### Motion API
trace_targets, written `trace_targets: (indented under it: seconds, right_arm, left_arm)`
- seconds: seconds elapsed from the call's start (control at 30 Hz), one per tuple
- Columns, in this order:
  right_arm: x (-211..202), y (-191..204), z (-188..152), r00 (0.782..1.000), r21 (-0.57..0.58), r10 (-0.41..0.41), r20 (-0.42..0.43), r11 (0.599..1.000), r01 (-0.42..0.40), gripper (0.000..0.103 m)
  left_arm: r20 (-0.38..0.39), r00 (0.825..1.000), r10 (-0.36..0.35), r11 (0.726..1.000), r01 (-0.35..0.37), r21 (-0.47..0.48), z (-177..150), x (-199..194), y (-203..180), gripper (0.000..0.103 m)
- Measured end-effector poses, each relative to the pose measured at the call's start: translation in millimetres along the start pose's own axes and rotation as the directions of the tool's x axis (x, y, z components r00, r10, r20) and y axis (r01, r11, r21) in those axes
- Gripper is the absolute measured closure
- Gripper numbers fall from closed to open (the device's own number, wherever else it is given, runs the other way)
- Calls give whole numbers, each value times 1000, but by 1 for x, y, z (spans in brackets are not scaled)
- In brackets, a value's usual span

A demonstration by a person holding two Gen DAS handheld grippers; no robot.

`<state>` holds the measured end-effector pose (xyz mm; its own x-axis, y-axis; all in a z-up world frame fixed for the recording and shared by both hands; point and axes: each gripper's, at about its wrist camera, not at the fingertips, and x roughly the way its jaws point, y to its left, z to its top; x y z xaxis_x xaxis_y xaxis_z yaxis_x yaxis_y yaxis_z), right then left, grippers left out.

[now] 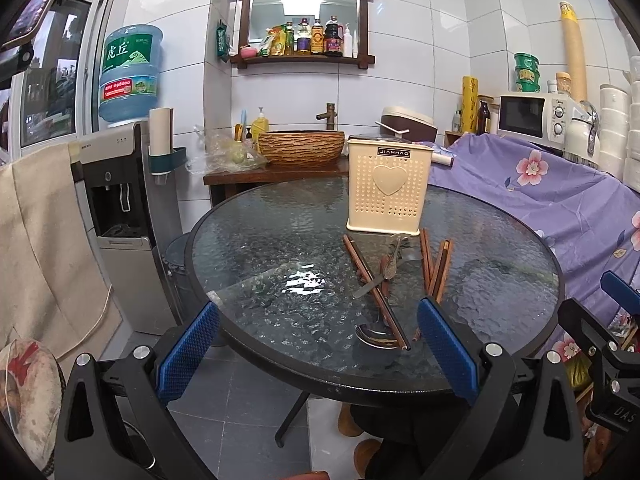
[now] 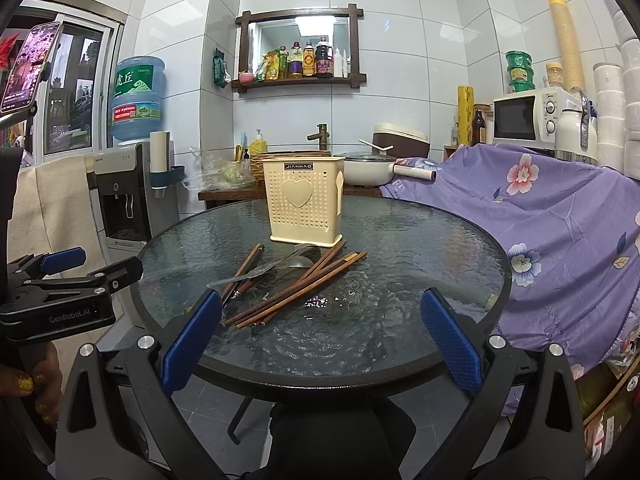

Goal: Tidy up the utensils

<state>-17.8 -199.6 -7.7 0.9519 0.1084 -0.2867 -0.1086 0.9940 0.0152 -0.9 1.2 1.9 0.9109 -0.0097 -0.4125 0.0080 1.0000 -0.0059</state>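
Note:
A cream perforated utensil holder with a heart on its front stands upright at the far side of a round glass table; it also shows in the right wrist view. Several brown chopsticks and metal spoons lie loose in a pile in front of it, seen too in the right wrist view as chopsticks and spoons. My left gripper is open and empty at the table's near edge. My right gripper is open and empty, also at the near edge.
A purple flowered cloth covers furniture right of the table. A water dispenser stands left. A wooden counter with a basin sits behind. A microwave is at the back right. The left gripper shows at the right view's left edge.

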Motion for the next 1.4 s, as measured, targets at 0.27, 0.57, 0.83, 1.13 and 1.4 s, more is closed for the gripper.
trace_targets:
  seconds: [0.27,0.57,0.83,1.13,1.4]
  right_arm:
    - [-2,1,-1,1000,0,1,0,1000,-1,5]
    - [-1,1,-3,1000,0,2,-1,1000,-2,5]
    - [0,1,-3,1000,-2,3,0,1000,-3,5]
    - [-1,1,-3,1000,-1,3,-1,1000,-3,5]
    - [0,2,-5,1000,2,4,-2,1000,-4,5]
  left_arm:
    - [-6,1000,-4,1000,4,-1,1,0,1,6]
    - [-8,1000,-11,1000,11,-5,1,2,2,6]
    - [-11,1000,-17,1000,17,-10,2,4,4,6]
    - [-10,1000,-18,1000,18,-9,1,4,4,6]
    - [-10,1000,-18,1000,18,-9,2,4,4,6]
